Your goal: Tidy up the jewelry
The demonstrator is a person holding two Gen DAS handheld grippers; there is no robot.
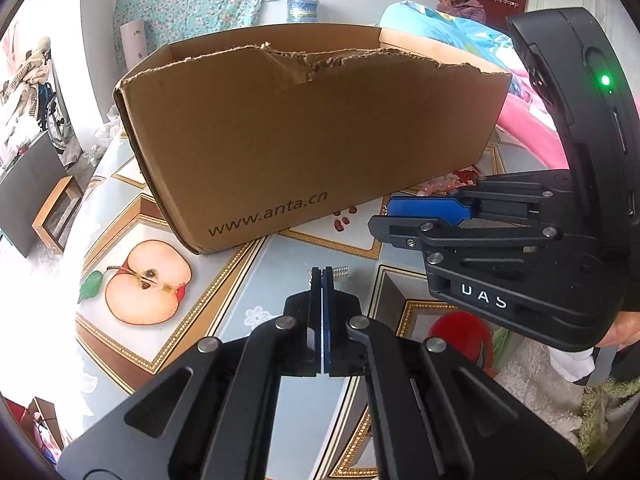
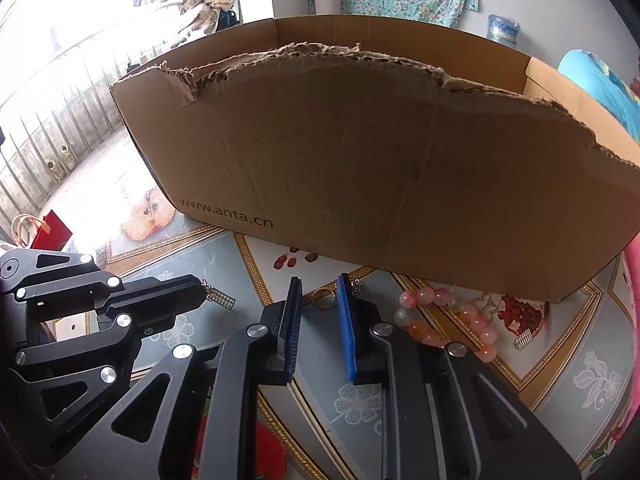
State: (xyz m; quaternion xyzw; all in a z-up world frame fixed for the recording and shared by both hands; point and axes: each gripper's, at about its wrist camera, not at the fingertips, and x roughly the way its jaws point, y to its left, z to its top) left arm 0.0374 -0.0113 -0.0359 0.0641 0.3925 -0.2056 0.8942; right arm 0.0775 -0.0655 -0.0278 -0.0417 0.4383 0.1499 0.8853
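My left gripper (image 1: 322, 274) is shut on a small silver rhinestone earring (image 1: 341, 272), which dangles from its tips (image 2: 218, 299) just above the tablecloth. To its right, my right gripper (image 2: 319, 280) points down at the table with a narrow gap between its blue pads (image 2: 345, 312). A small gold-toned ringed piece (image 2: 323, 295) lies on the cloth in that gap, and the pads do not press on it. A tiny chain bit (image 2: 355, 286) shows just outside the right finger. A pink bead bracelet (image 2: 440, 320) and a second silver earring (image 2: 524, 338) lie further right.
A torn brown cardboard box (image 1: 300, 140) printed www.anta.cn stands right behind both grippers and blocks the far side. The table (image 2: 360, 400) wears a fruit-patterned cloth. A person sits in the background by a bed with bright bedding (image 1: 440, 28). A hand (image 1: 624, 328) holds the right gripper.
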